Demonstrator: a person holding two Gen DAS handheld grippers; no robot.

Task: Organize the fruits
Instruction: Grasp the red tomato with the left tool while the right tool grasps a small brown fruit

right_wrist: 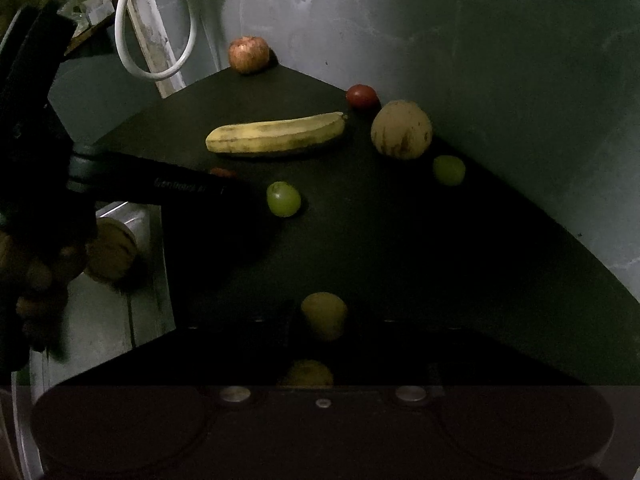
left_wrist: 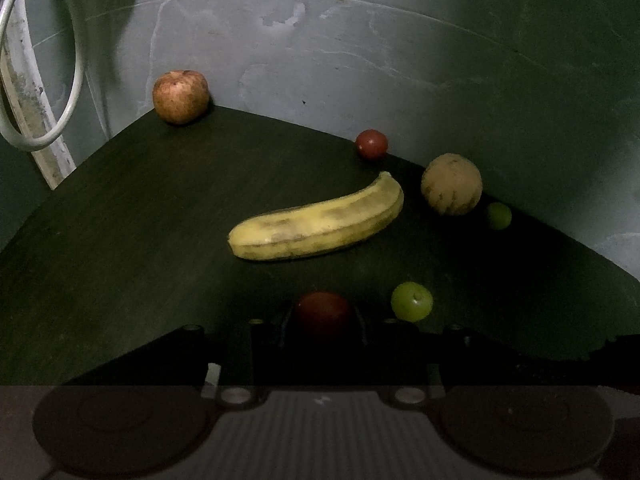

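A: Left gripper [left_wrist: 323,330] first: jaws closed on a dark red fruit [left_wrist: 323,312], one black finger on each side of it, low on the near part of the dark table [left_wrist: 140,216].

B: Right gripper [right_wrist: 324,328]?

A: Clamped on a yellow-green fruit [right_wrist: 323,314], same setup, fruit sits between the fingers at the table's near edge (fingers very dark, hard to trace).

B: Other fruit, relative to the left gripper?

A: Green grape [left_wrist: 412,302] just to the right of the held red fruit, apart from it. Banana [left_wrist: 316,226] lies farther off, mid-table, tip angled far-right. Beyond that: a small red fruit [left_wrist: 372,144] by the wall, a tan round fruit [left_wrist: 451,184] to its right, second green grape [left_wrist: 499,216] near the right edge. Apple [left_wrist: 181,97] at the far left corner.

B: Right wrist view adds anything?

A: Left gripper's body reaches in from the left side, with a person's hand [right_wrist: 36,280] gripping it. White cable [right_wrist: 156,40] loops behind the table.
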